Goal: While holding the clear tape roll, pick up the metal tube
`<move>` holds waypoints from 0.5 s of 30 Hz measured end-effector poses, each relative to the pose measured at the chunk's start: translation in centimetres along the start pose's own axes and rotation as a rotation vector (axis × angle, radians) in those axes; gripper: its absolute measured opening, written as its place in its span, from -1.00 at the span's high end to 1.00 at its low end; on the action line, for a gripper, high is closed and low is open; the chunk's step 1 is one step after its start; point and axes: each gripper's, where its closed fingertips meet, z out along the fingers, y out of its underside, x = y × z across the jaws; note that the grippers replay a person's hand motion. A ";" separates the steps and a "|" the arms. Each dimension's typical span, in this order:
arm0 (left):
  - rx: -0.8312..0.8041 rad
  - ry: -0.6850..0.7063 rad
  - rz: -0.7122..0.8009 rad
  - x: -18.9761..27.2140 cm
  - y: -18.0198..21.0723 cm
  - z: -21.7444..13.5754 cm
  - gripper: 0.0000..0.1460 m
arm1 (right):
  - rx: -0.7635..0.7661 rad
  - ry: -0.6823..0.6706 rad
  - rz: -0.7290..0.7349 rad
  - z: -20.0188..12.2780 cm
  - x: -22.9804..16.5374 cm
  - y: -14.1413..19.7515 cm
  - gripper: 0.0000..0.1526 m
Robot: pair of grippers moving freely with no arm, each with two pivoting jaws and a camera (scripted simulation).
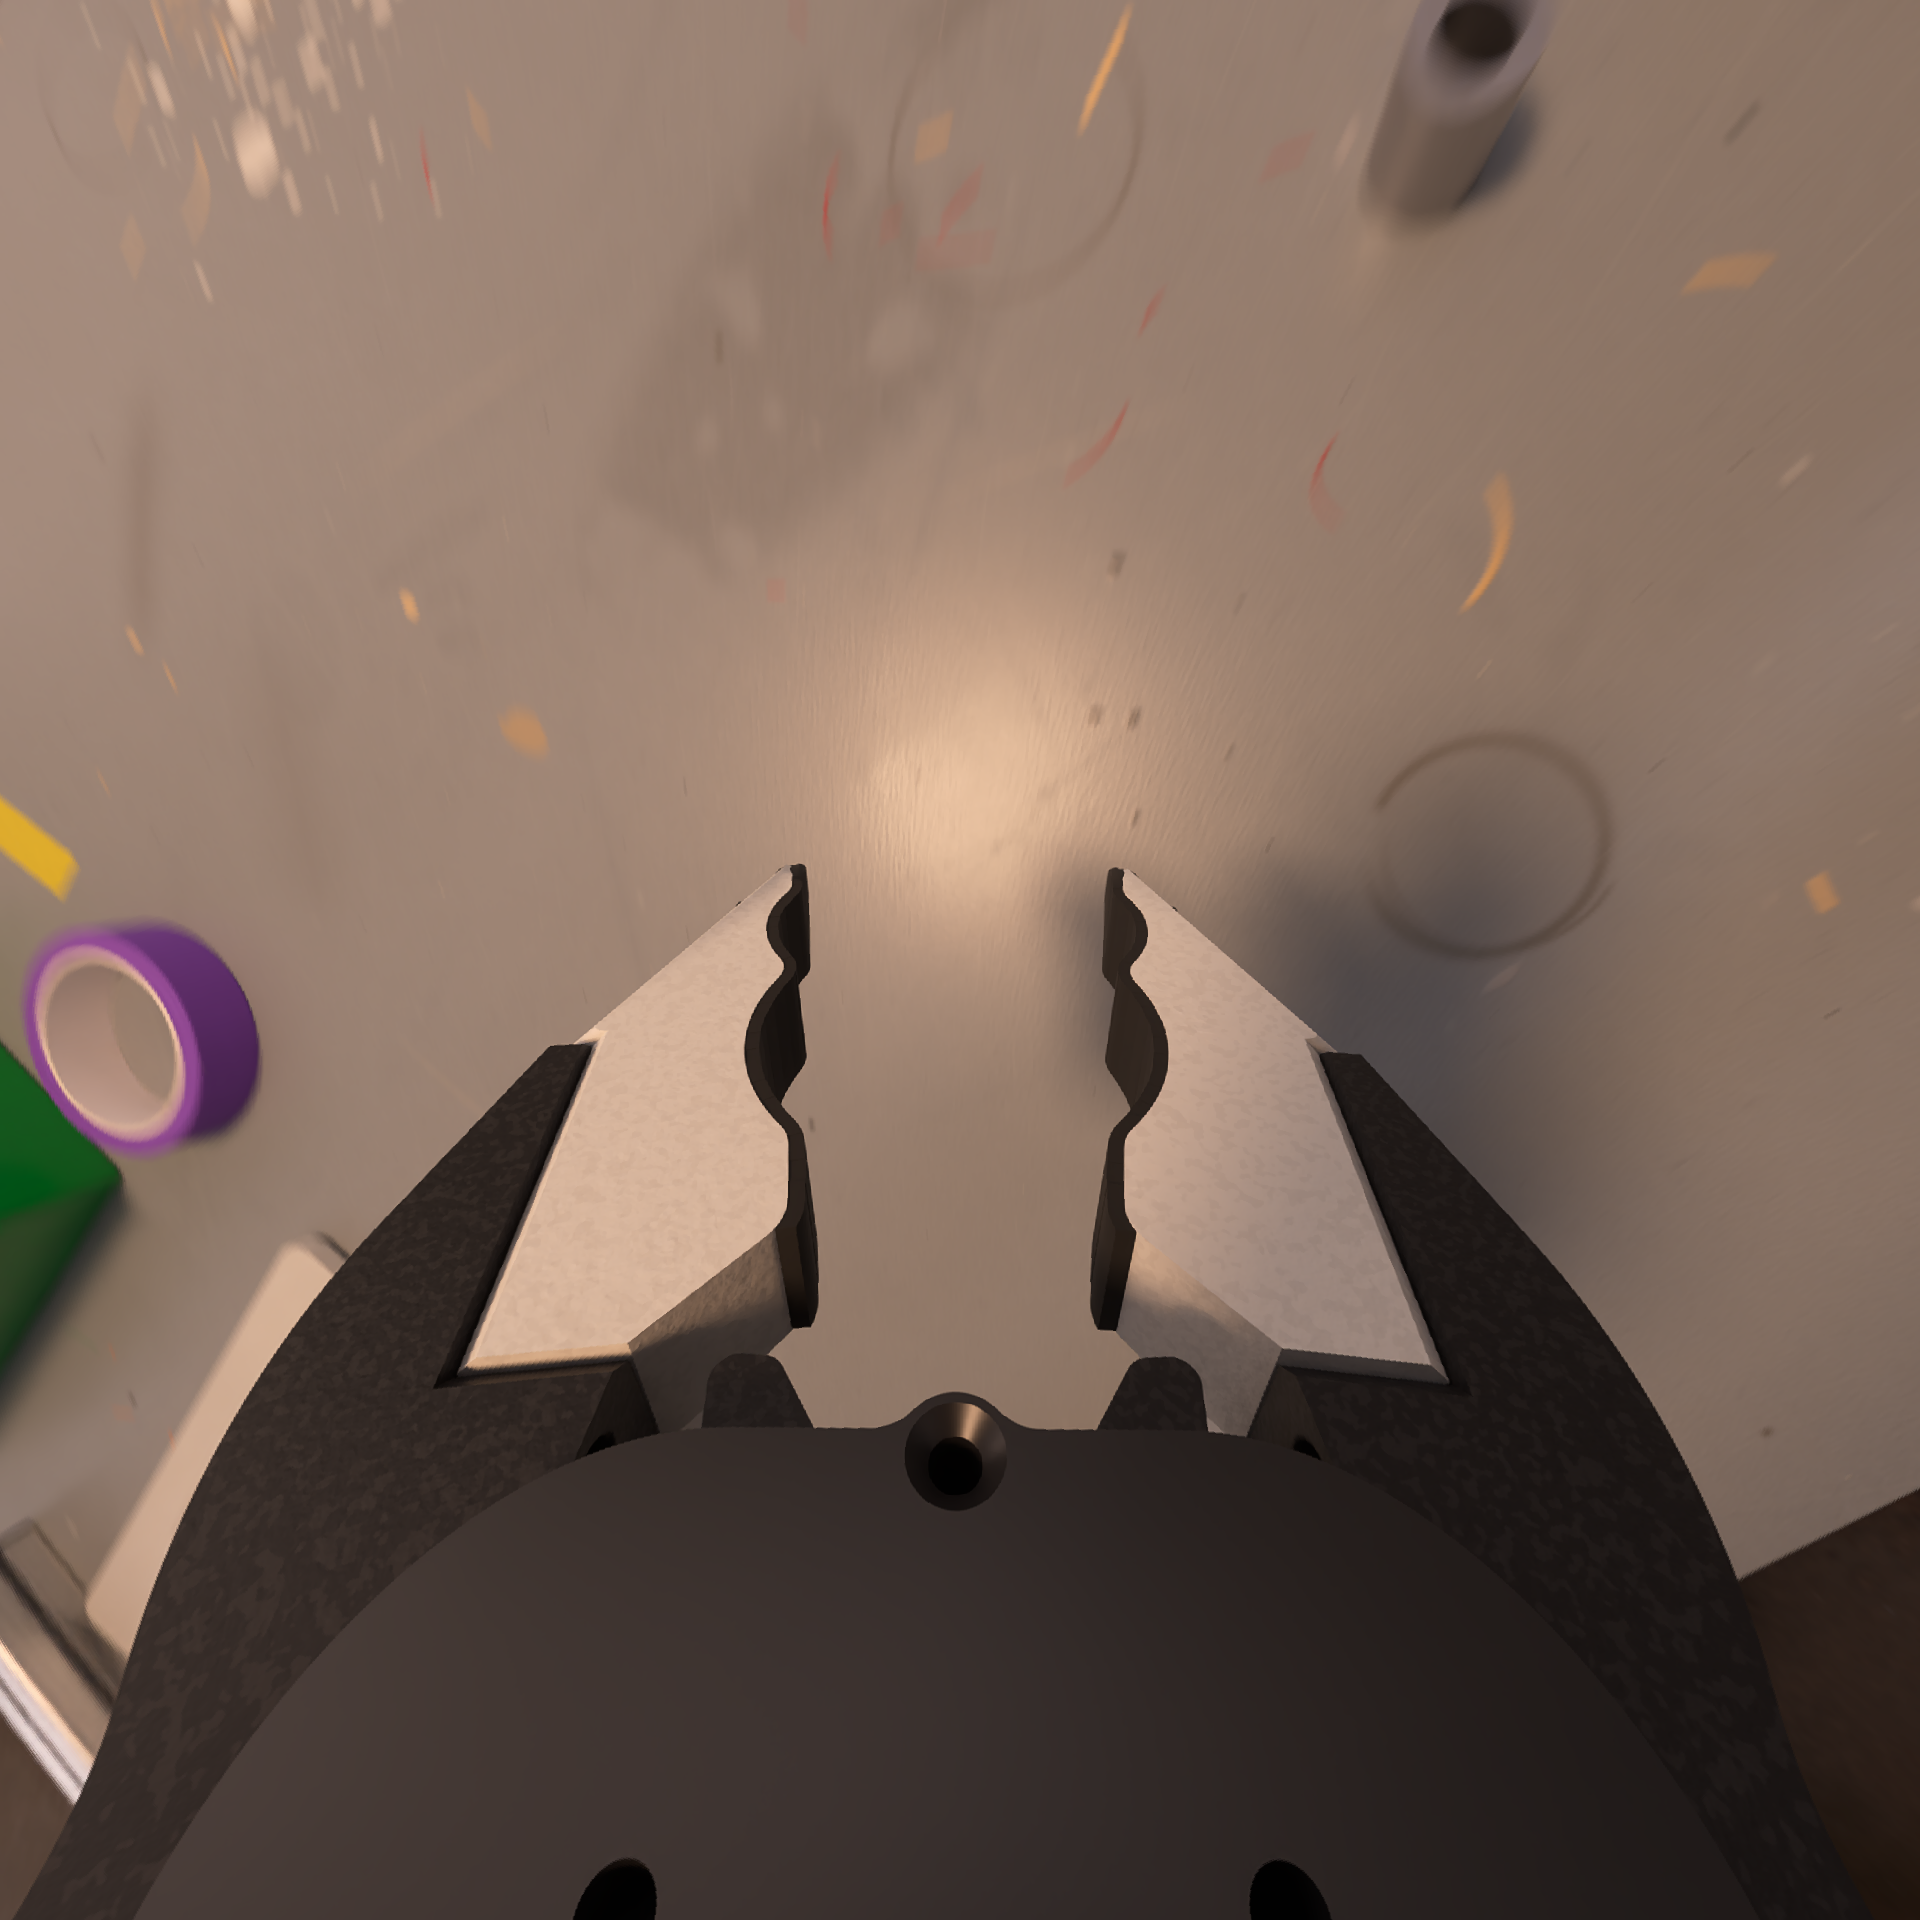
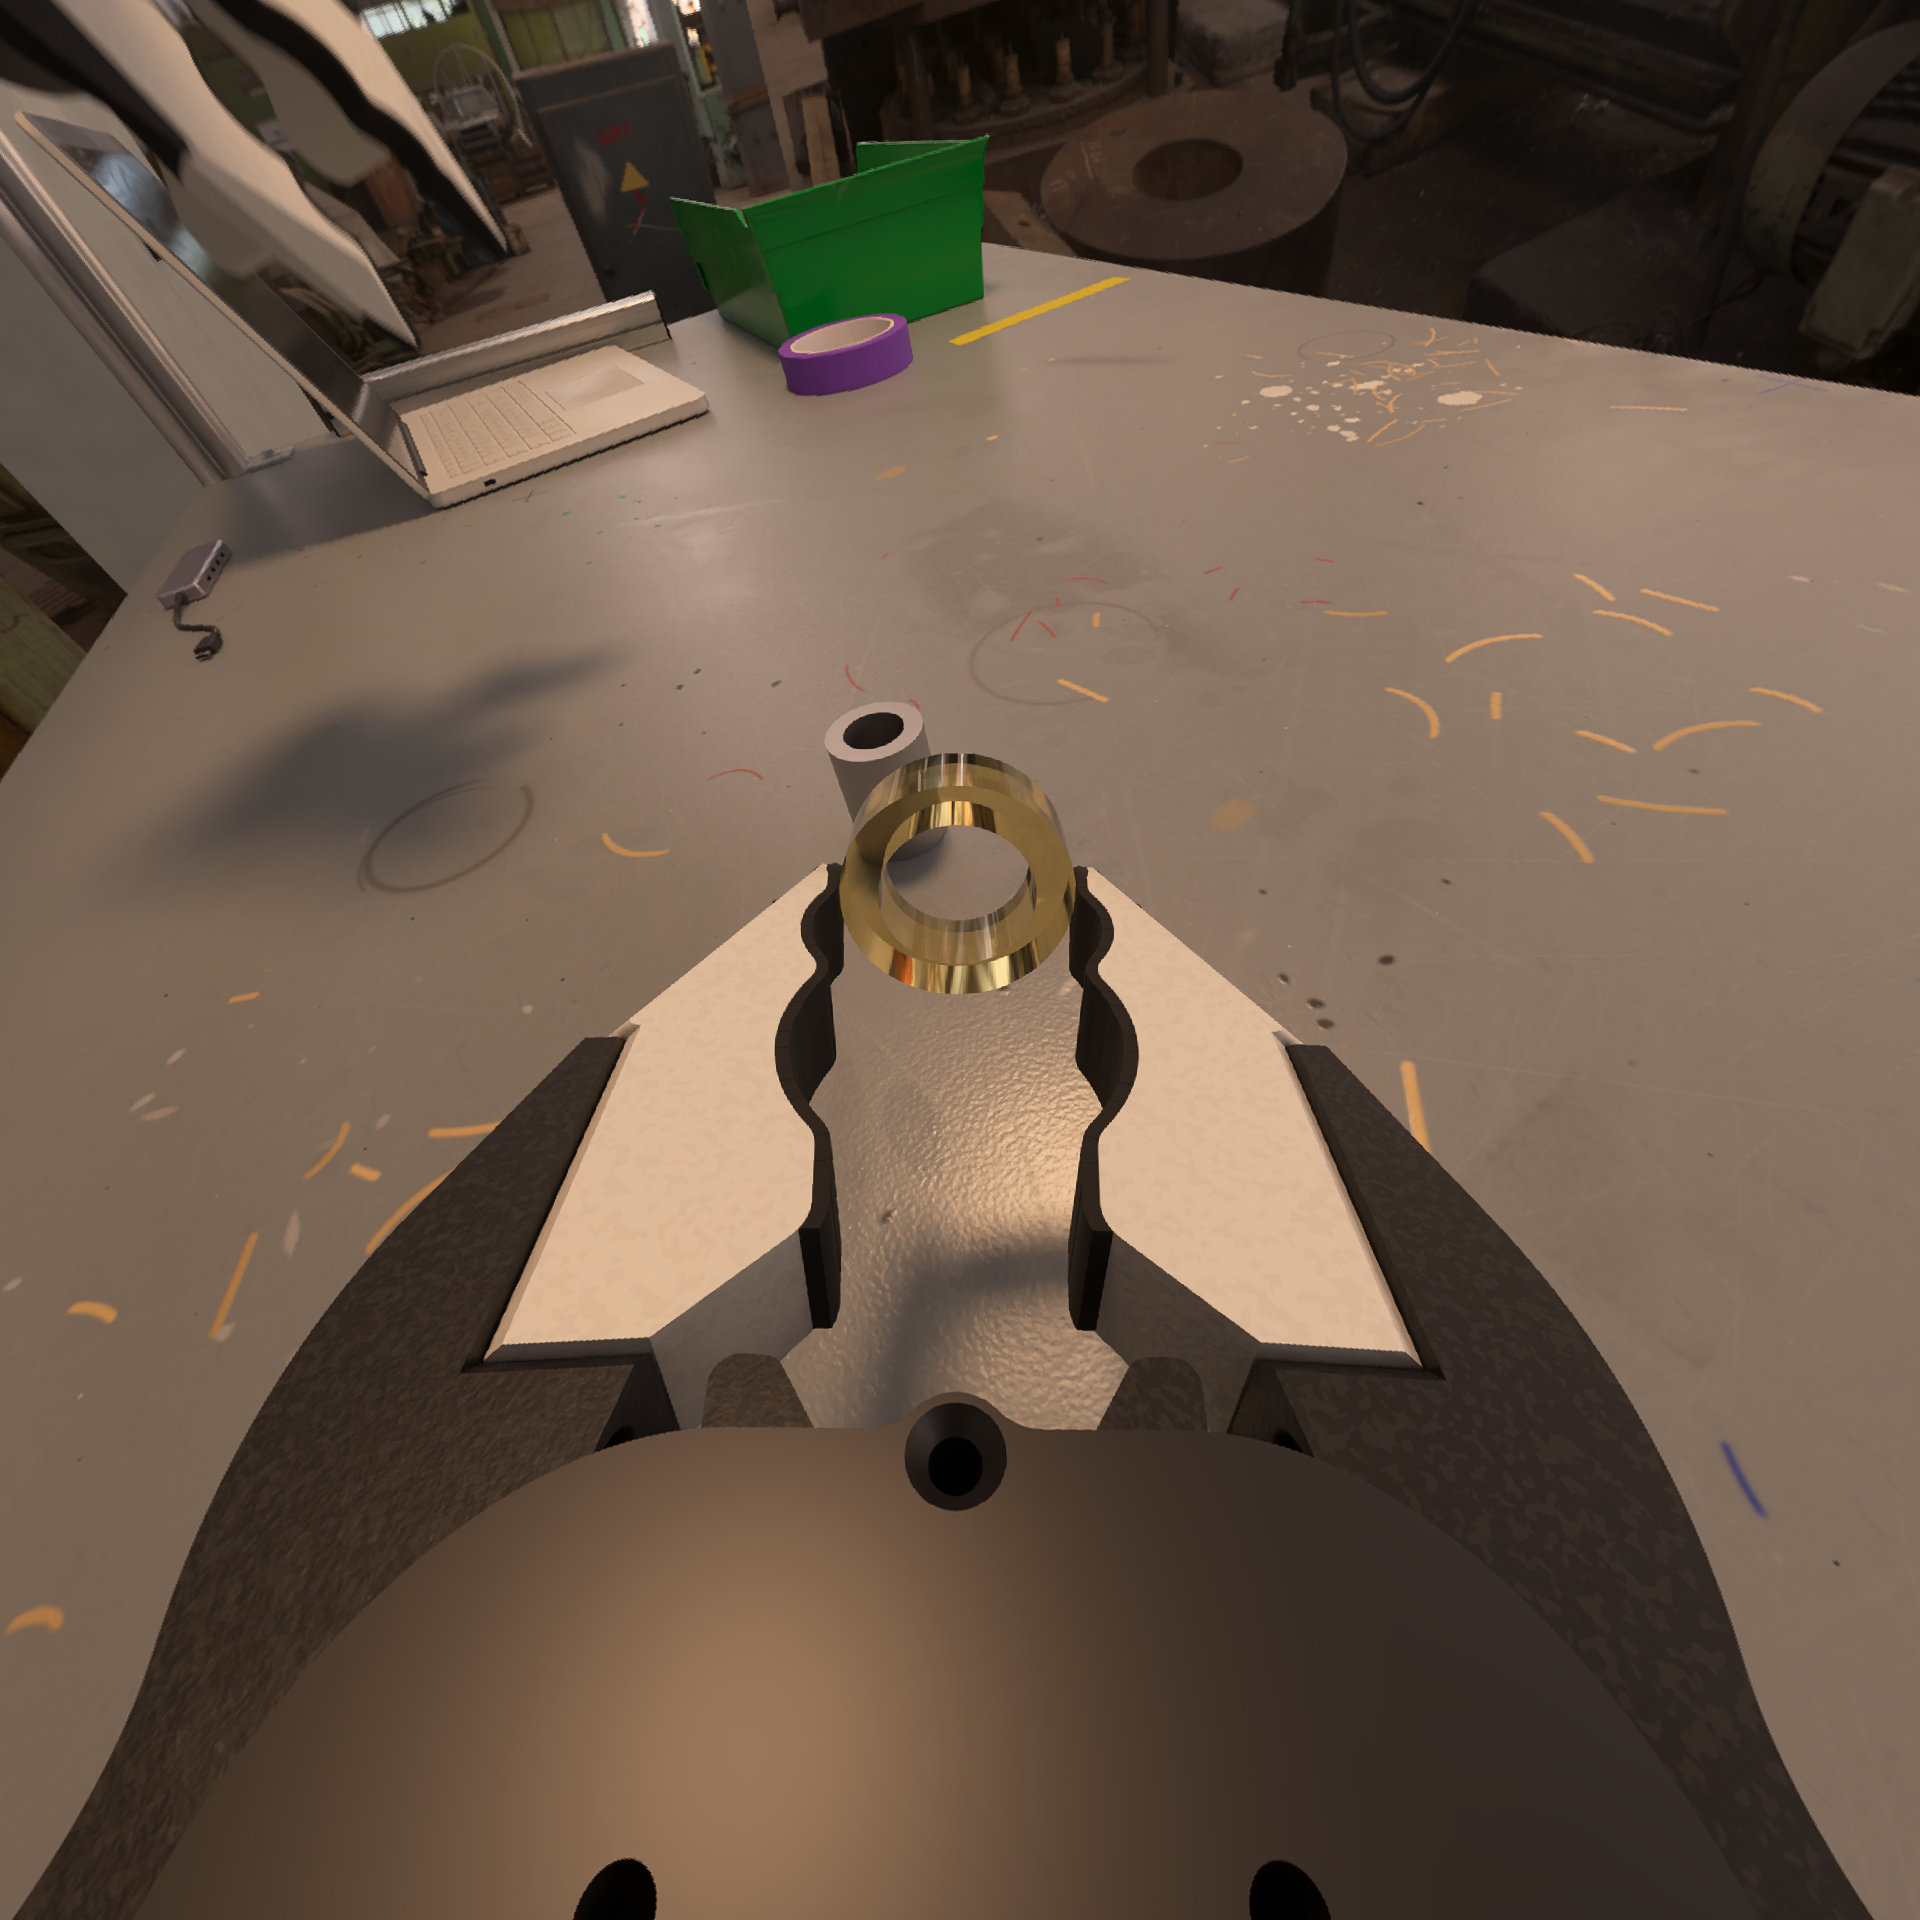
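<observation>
My right gripper [image 2: 954, 881] is shut on the clear tape roll [image 2: 961, 971], a glossy yellowish see-through ring held between the fingertips above the grey table [image 2: 1351, 935]. The metal tube [image 2: 871, 764], a short grey cylinder, stands upright on the table just behind the roll and slightly left. In the left wrist view the tube [image 1: 1449, 114] is far ahead at the top right. My left gripper [image 1: 956, 883] is open and empty, looking down on bare table. Its white fingers [image 2: 291, 177] also show at the top left of the right wrist view.
A purple tape roll [image 2: 847, 353] [image 1: 145, 1039] lies by a green box [image 2: 852, 239] at the far side. An open white laptop [image 2: 540, 416] and a small grey hub with a cable [image 2: 192, 571] are on the left. A yellow strip [image 2: 1039, 309] marks the table.
</observation>
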 end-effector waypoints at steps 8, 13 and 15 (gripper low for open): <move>-0.218 0.084 -0.256 -0.8 9.0 5.7 0.19 | -0.023 0.001 -0.022 0.7 -0.2 0.1 0.43; -0.307 0.134 -0.322 -0.5 8.9 7.6 0.17 | -0.012 0.002 -0.033 0.6 -0.3 0.0 0.43; -0.335 0.183 -0.371 0.2 8.6 8.1 0.17 | -0.002 -0.002 -0.028 0.4 -0.3 -0.1 0.43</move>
